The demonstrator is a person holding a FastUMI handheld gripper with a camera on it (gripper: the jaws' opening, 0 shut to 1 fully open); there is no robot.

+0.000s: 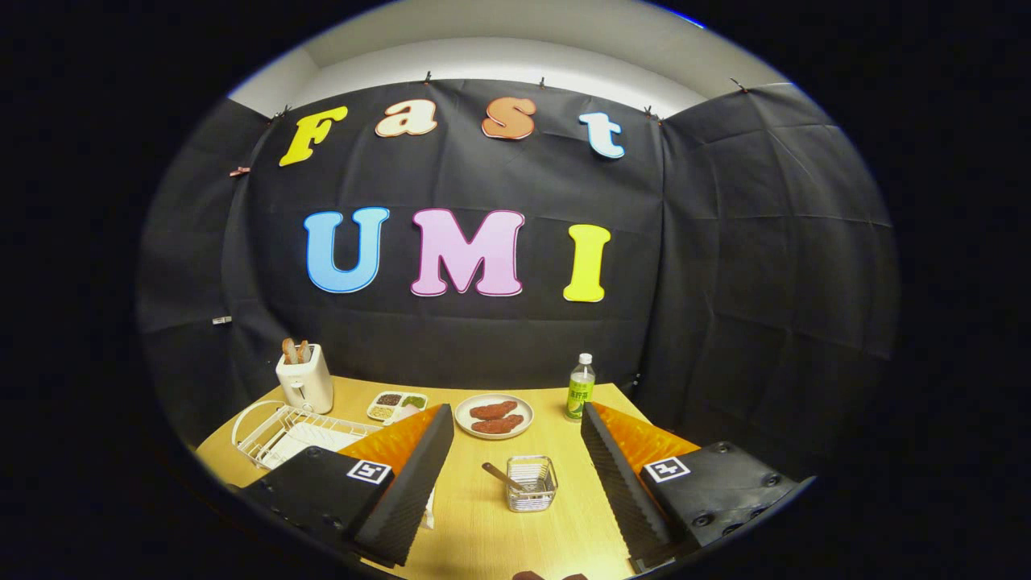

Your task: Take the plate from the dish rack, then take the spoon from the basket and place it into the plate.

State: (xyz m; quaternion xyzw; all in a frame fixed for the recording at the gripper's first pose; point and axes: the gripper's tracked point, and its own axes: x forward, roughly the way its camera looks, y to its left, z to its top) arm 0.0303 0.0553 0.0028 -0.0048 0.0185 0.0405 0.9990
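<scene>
White wire dish rack (278,431) sits at the bench's (475,532) left edge, partly behind your left finger, with the pale plate (310,435) lying in it. Start there: swing left, come in low, and take the plate by its rim so it does not snag the wires. The spoon (503,477) waits in the small wire basket (532,483), between the fingers, mid-bench. Your gripper (515,483) hangs level above the near edge, fingers spread wide, holding nothing.
</scene>
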